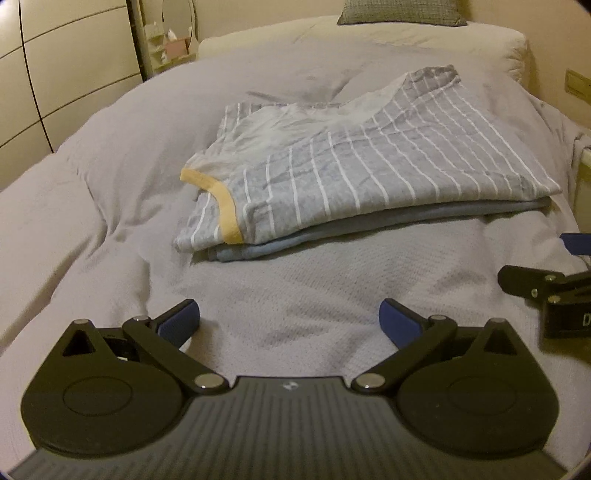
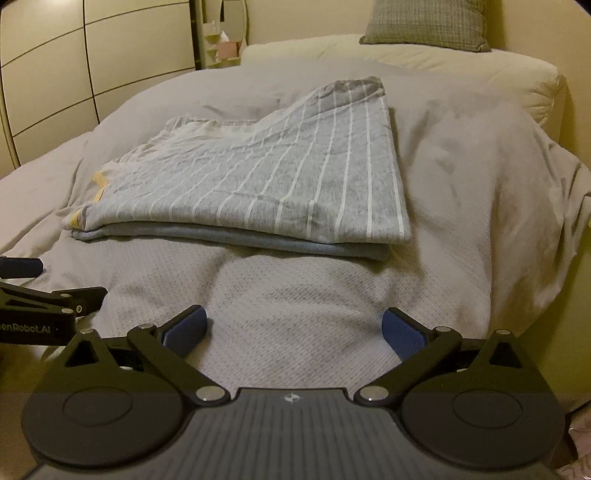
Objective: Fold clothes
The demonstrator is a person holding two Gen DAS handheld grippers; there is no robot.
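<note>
Folded grey shirt (image 1: 369,158) with thin white stripes and a yellow neckband (image 1: 225,206), lying at frame centre on a plain blue-grey folded garment (image 1: 369,218); both rest on a bed cover (image 1: 295,295) of pale, waffle-textured fabric. Left gripper (image 1: 290,321), bottom of frame: blue-padded fingers spread wide, holding nothing, near the stack but not touching it. Right gripper (image 2: 295,328), likewise wide and empty. Checked pillow (image 2: 424,26) at top right; panelled wardrobe (image 2: 92,55) at upper left.
</note>
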